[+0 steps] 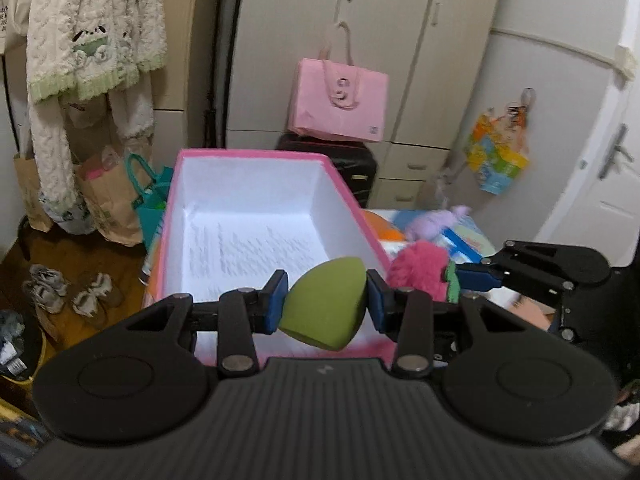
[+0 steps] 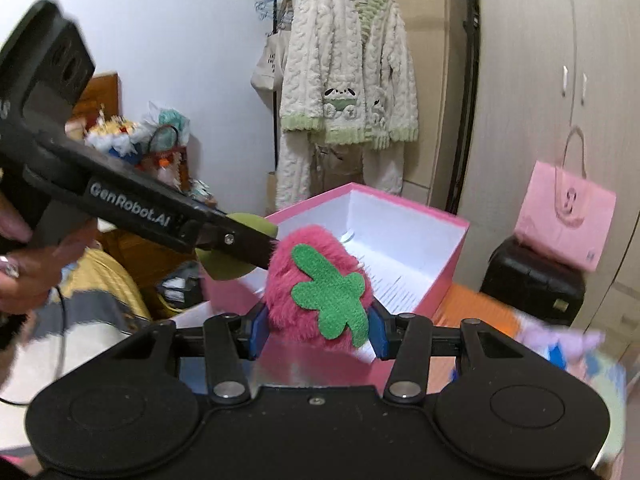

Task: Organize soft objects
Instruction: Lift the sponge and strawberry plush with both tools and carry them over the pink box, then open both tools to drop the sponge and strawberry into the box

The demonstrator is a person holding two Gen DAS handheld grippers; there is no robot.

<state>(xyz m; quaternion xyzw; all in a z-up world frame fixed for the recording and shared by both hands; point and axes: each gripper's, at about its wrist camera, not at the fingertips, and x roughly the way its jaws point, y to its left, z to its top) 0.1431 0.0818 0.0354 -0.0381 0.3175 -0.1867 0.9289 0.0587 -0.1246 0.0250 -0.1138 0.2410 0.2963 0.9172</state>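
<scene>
The left gripper pinches a green sponge between its blue pads, holding it over the near rim of a pink box with a bare white inside. Just beside it, the right gripper clamps a pink plush with a green felt leaf on top, also in front of the box. A hand grips the left tool's handle at the edge of the right wrist view. Past the box, a purple toy lies among bright items. Farther back, a pink bag rests on a black case before pale cupboards, and a cream robe hangs from a rack.
</scene>
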